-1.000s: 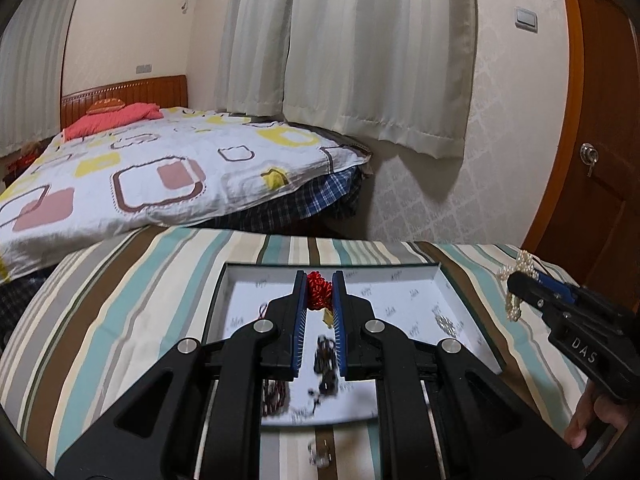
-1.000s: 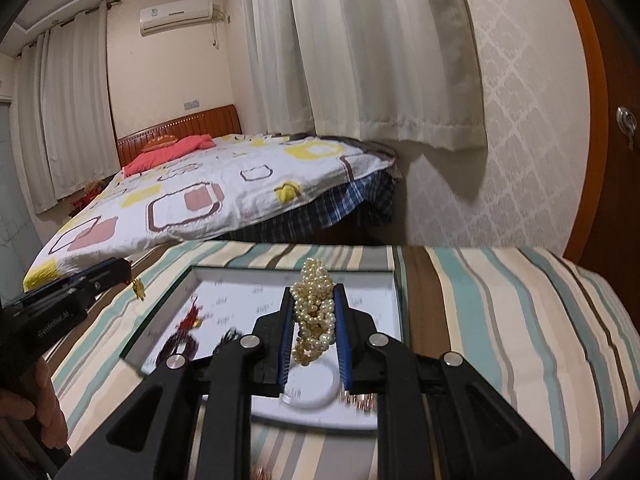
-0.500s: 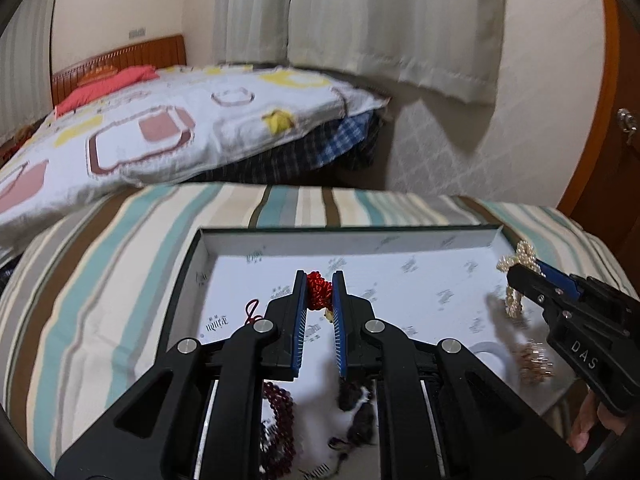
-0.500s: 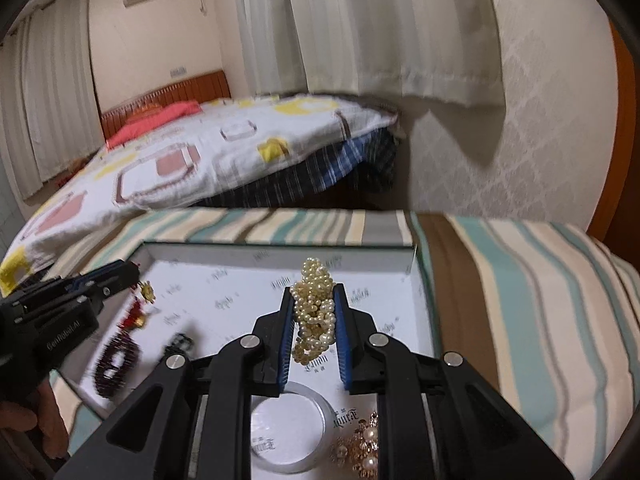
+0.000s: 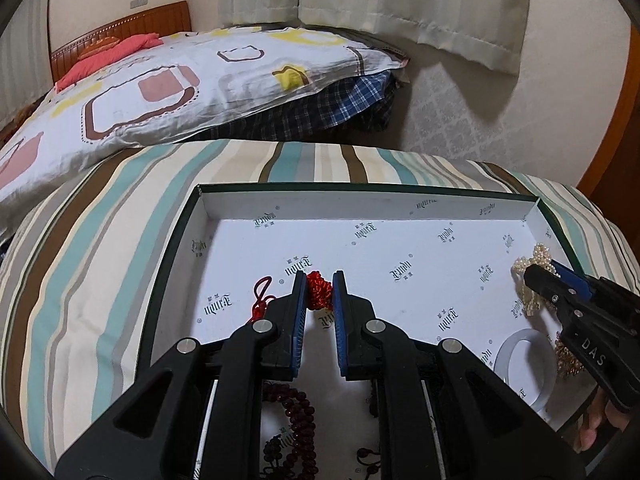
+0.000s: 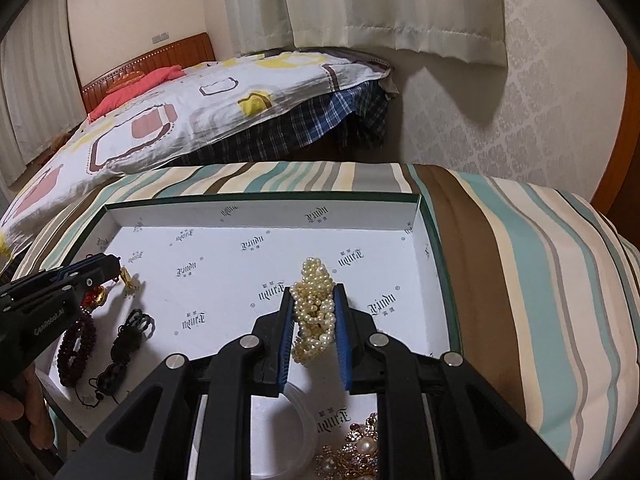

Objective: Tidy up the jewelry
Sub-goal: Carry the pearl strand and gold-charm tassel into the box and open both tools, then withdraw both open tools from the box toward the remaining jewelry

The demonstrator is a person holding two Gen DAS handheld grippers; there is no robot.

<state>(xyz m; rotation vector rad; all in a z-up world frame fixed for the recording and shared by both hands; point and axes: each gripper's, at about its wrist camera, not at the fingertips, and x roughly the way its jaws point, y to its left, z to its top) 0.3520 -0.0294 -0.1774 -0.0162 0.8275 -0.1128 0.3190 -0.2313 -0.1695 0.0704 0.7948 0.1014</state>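
Note:
A shallow white box (image 5: 360, 208) (image 6: 256, 212) with a dark green rim lies on a striped cloth. My left gripper (image 5: 319, 286) is shut on a red knotted cord ornament (image 5: 319, 294) just above the box floor; its red loop (image 5: 262, 292) lies to the left. My right gripper (image 6: 313, 298) is shut on a cream pearl strand (image 6: 314, 308), bunched between the pads over the box's right half. In the left wrist view the right gripper (image 5: 536, 272) with the pearls (image 5: 534, 256) shows at the right. In the right wrist view the left gripper (image 6: 114, 264) shows at the left.
Dark red bead bracelets (image 6: 76, 344), a black cord piece (image 6: 128, 340), a clear bangle (image 5: 524, 364) and a gold pearl brooch (image 6: 356, 456) lie in the box's near part. A bed (image 5: 180, 80) stands behind, curtains and wall beyond. A hand (image 6: 24, 400) holds the left gripper.
Both grippers have come down and forward over the box with their pieces still held, tilting downward. The box floor now fills more of each view.

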